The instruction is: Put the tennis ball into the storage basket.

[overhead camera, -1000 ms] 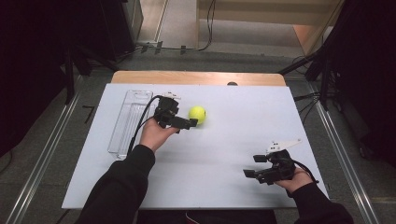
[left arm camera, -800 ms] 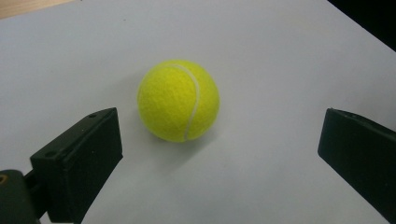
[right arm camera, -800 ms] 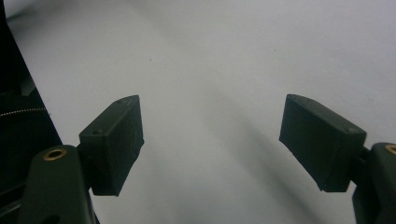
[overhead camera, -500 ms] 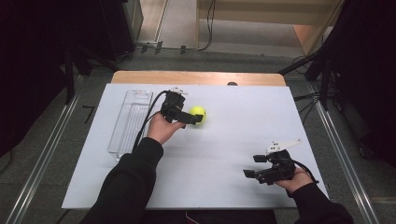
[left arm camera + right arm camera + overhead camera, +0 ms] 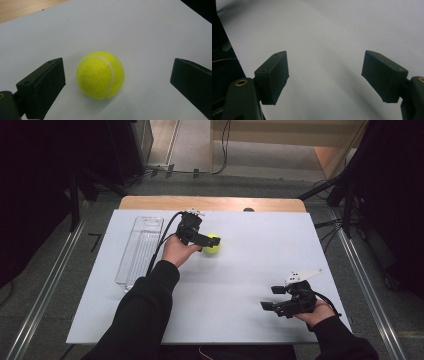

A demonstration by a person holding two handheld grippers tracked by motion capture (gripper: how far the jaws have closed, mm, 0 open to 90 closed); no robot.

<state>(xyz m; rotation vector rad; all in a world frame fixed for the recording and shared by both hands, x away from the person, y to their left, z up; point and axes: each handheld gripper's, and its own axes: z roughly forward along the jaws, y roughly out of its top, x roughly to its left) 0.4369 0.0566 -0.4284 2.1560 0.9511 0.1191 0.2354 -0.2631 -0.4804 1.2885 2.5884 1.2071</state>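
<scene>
Left gripper (image 5: 117, 82) spreading wide around tennis ball (image 5: 100, 74), jaws at 9 and 3 o'clock of ball, neither touching. Ball (image 5: 212, 243) sitting on white worktop (image 5: 260, 250), far-centre area, clear tray (image 5: 140, 250) lying near at 9 o'clock of it. Right gripper (image 5: 273, 298) resting low at 5 o'clock of worktop, jaws gaping over bare surface, gripping nothing.

A white table (image 5: 260, 270) occupies the centre of the floor area, with a wooden strip (image 5: 210, 203) along its far edge. A clear plastic tray (image 5: 140, 251) lies lengthwise near the table's left side. Metal rails (image 5: 45, 290) run along both flanks. Black cables (image 5: 220, 150) trail across the grey floor beyond.
</scene>
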